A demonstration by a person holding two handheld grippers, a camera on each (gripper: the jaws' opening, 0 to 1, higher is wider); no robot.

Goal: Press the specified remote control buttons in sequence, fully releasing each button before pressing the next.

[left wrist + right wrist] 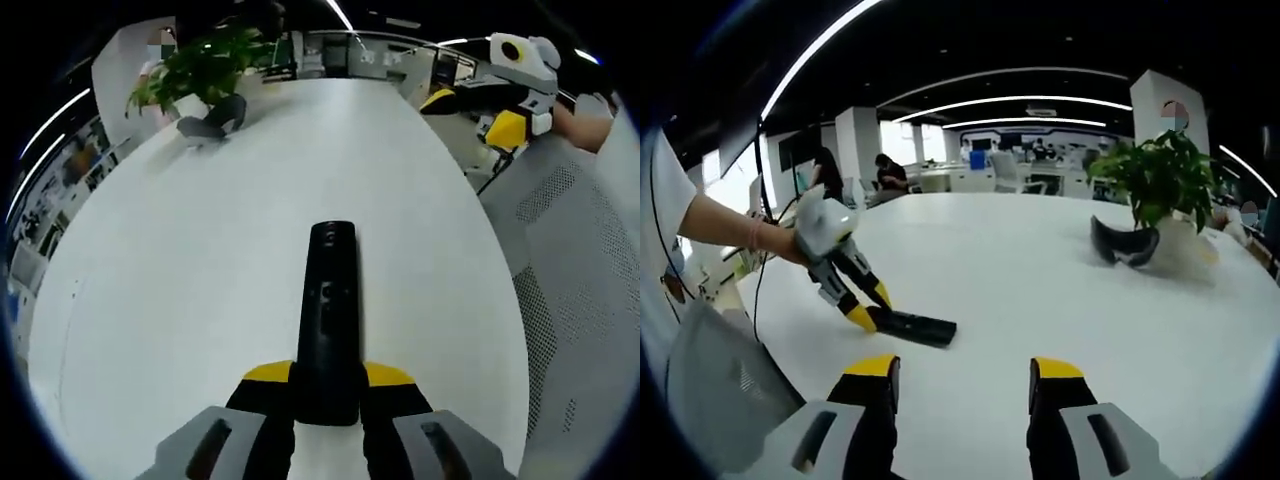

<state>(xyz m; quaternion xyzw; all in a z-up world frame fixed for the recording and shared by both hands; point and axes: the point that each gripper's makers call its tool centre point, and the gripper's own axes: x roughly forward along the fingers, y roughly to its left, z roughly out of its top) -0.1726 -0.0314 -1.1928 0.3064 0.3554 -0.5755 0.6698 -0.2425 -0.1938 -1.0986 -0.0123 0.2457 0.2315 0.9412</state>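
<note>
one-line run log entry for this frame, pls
left tool: shut on remote | right tool: open, empty, off the table | remote: flat on table | buttons: none pressed now

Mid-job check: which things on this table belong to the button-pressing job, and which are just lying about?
Job:
- remote control, clamped in the left tool
- right tool, open, held off the remote

Lying about:
- potted plant
- dark headset beside it
- mesh chair
- white table itself
</note>
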